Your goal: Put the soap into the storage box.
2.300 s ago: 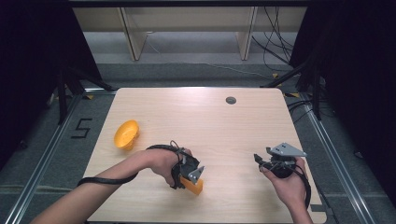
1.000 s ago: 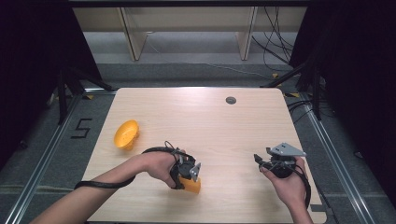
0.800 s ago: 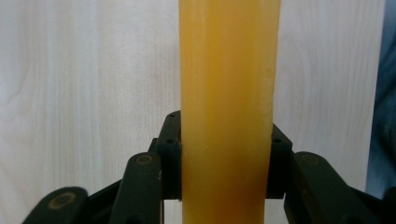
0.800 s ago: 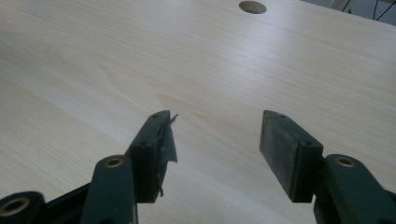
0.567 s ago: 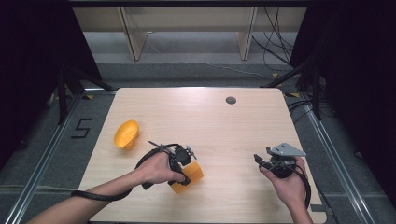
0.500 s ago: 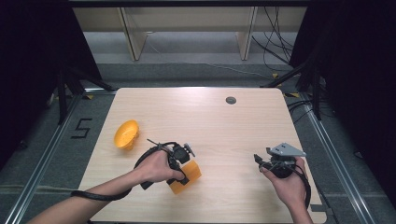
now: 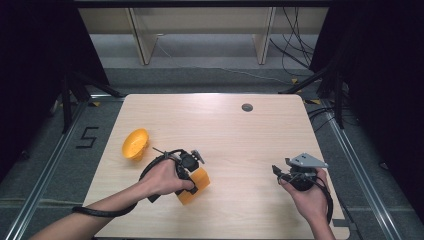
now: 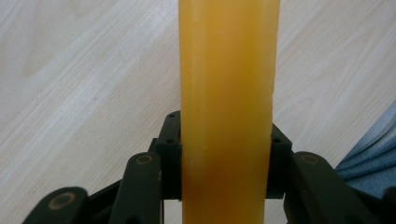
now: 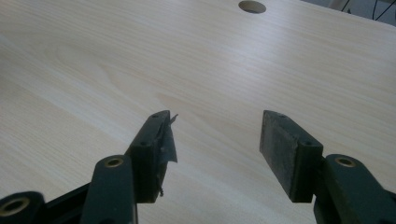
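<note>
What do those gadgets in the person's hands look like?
Both are black handheld tools. The left gripper trails a looping black cable. The right gripper carries a grey three-cornered plate on top; its two black jaws have flat, worn dark pads. The forearms are bare.

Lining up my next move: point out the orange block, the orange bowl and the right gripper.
orange block (image 7: pixel 196 183), high view, on its top face beside the left gripper.
orange bowl (image 7: pixel 135 144), high view, on its inner wall.
right gripper (image 9: pixel 215 140), right gripper view, midway between its open fingertips.
</note>
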Tool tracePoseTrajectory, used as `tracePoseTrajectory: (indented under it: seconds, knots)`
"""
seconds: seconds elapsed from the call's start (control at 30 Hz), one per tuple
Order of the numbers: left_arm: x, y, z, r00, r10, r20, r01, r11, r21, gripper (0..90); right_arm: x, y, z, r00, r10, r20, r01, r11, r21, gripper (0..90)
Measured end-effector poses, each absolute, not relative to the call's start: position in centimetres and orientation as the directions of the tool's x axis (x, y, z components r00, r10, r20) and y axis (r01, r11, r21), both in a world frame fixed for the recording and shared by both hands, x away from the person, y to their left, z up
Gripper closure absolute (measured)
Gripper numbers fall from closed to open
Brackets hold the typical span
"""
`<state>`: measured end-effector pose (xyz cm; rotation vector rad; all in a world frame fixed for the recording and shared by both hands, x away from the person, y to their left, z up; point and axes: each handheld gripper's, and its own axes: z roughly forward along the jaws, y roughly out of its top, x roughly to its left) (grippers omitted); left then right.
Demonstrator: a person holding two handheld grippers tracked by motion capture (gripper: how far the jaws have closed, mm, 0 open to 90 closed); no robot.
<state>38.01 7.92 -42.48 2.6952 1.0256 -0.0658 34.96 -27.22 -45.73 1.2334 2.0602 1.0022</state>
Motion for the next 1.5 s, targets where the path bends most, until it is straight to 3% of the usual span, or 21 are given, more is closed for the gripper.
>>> tracePoseTrajectory:
  seconds: [1.5]
  knots:
    - [40.1,14.3,-41.5,0.576,0.801,-0.163,0.813,-0.540,0.217,60.5,35.0,-27.1,-45.7,-0.448,0.892,-0.065,0.501,0.311,0.808,44.3]
